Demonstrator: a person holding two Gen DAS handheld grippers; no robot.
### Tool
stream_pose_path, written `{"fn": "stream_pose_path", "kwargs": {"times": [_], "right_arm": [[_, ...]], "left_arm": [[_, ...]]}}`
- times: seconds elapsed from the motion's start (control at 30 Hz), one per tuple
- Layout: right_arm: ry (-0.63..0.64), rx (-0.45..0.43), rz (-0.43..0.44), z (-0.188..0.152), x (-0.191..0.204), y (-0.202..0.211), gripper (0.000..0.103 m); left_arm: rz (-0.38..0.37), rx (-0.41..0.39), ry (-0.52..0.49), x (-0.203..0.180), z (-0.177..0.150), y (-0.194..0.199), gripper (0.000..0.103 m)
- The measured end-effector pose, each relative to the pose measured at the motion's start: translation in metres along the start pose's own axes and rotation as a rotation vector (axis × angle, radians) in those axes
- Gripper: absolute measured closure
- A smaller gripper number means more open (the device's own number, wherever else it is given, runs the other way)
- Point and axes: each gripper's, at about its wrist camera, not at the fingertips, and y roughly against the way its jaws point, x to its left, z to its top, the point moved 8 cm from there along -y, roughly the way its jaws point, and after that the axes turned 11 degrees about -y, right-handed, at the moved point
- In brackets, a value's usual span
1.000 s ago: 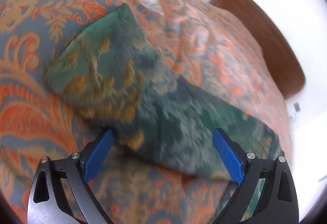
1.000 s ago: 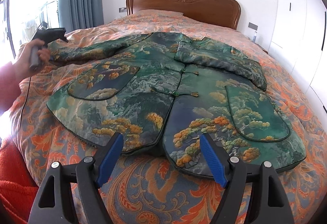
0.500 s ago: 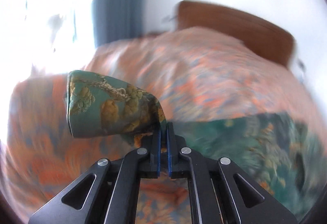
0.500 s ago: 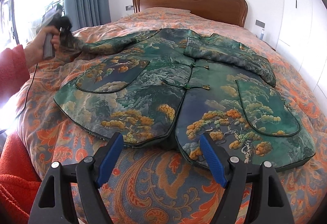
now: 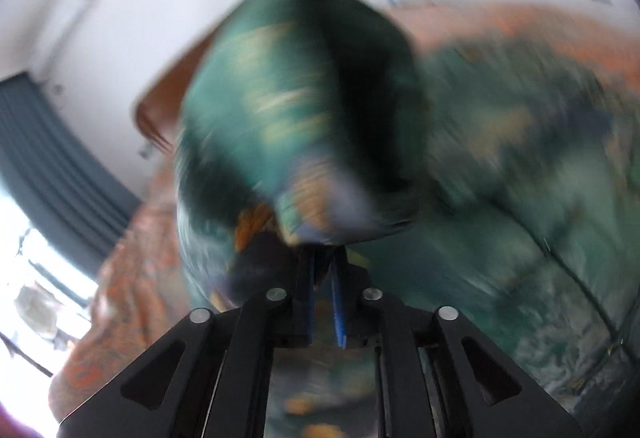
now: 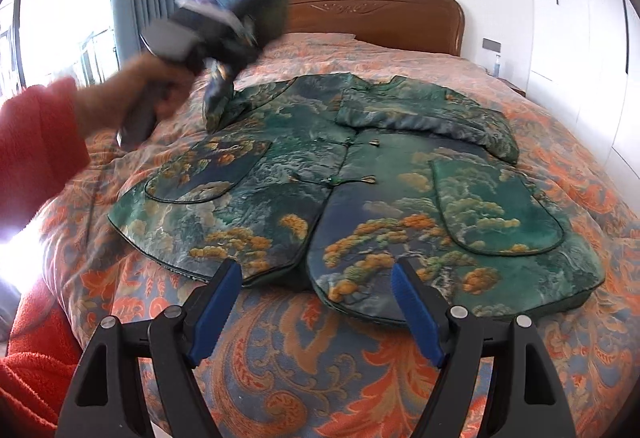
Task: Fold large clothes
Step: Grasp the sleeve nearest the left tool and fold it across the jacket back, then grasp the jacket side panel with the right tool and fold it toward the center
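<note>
Clamped nearly together, the blue pads of the left gripper [image 5: 324, 302] pinch the cuff of a green brocade sleeve [image 5: 296, 110], which stands up in front of the lens and fills the middle of the left wrist view. Heavy blur smears that frame, so the exact fold caught between the pads is hard to make out. Behind the sleeve lies the body of the green padded jacket with gold tree and cloud pattern [image 5: 520, 166], and a dark teal curtain [image 5: 52, 166] hangs at the left beside a bright window.

From the right wrist view, the right gripper [image 6: 316, 302] is spread wide with nothing between its blue fingers [image 6: 416, 314], low over the orange and blue paisley bedspread [image 6: 280, 362], just short of the jacket's hem. The jacket [image 6: 360, 198] lies flat, front up, across the bed, its far sleeve folded over the chest. At upper left the left hand [image 6: 152, 94], in a red cuff, holds its gripper [image 6: 218, 72] raised, the near sleeve [image 6: 218, 102] hanging from it. A carved brown wooden headboard [image 6: 380, 18] stands behind.
</note>
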Motion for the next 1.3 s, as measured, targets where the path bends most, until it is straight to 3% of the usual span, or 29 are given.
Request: {"fn": "stream_pose_path", "kwargs": {"times": [0.03, 0.07, 0.1, 0.13, 0.17, 0.2, 0.4, 0.53, 0.6, 0.7, 0.8, 0.93, 1.0, 1.1, 1.23, 1.3], "right_arm": [[-0.002, -0.003, -0.002, 0.0, -0.002, 0.001, 0.024], [-0.005, -0.005, -0.005, 0.0, -0.004, 0.002, 0.024], [-0.009, -0.009, -0.008, 0.0, -0.007, 0.004, 0.024], [-0.013, -0.012, -0.009, 0.0, -0.009, 0.005, 0.024], [-0.017, -0.018, -0.012, 0.001, -0.012, 0.007, 0.024], [-0.021, -0.024, -0.015, 0.003, -0.015, 0.009, 0.024], [-0.056, -0.048, -0.025, 0.026, -0.032, 0.01, 0.024], [-0.145, -0.015, 0.101, 0.076, -0.031, -0.012, 0.024], [-0.241, 0.082, 0.214, 0.107, -0.03, -0.045, 0.024], [-0.395, 0.155, 0.317, 0.145, -0.035, -0.101, 0.024], [-0.516, 0.283, 0.345, 0.163, -0.039, -0.174, 0.024], [-0.624, 0.348, 0.295, 0.164, -0.05, -0.237, 0.025], [-0.608, 0.355, 0.273, 0.164, -0.047, -0.252, 0.033], [-0.593, 0.351, 0.268, 0.164, -0.037, -0.26, 0.053], [-0.548, 0.376, 0.246, 0.159, -0.023, -0.266, 0.054], [-0.541, 0.379, 0.245, 0.161, -0.021, -0.269, 0.06]], "left_arm": [[-0.021, 0.025, -0.009, -0.008, -0.001, -0.01, 0.088], [-0.051, 0.061, -0.014, -0.021, -0.01, -0.017, 0.077], [-0.056, 0.072, -0.008, -0.024, -0.016, -0.017, 0.057], [-0.041, 0.075, 0.005, -0.024, -0.023, -0.014, 0.046], [-0.011, 0.062, 0.032, -0.02, -0.031, -0.006, 0.025], [0.0, 0.046, 0.054, -0.015, -0.038, 0.002, 0.014], [-0.044, 0.05, 0.277, 0.015, -0.101, 0.055, 0.012], [0.009, 0.066, 0.409, 0.016, -0.149, 0.097, 0.011], [0.061, 0.055, 0.441, 0.011, -0.164, 0.11, 0.009], [0.127, 0.042, 0.484, -0.001, -0.184, 0.122, 0.009], [0.063, 0.025, 0.503, -0.01, -0.197, 0.123, 0.008], [0.064, 0.023, 0.484, -0.01, -0.206, 0.114, 0.008], [0.035, 0.02, 0.508, -0.009, -0.209, 0.11, 0.008], [0.022, 0.015, 0.521, -0.009, -0.213, 0.109, 0.007], [0.013, 0.014, 0.528, -0.01, -0.215, 0.108, 0.007], [0.014, 0.014, 0.528, -0.011, -0.215, 0.108, 0.006]]}}
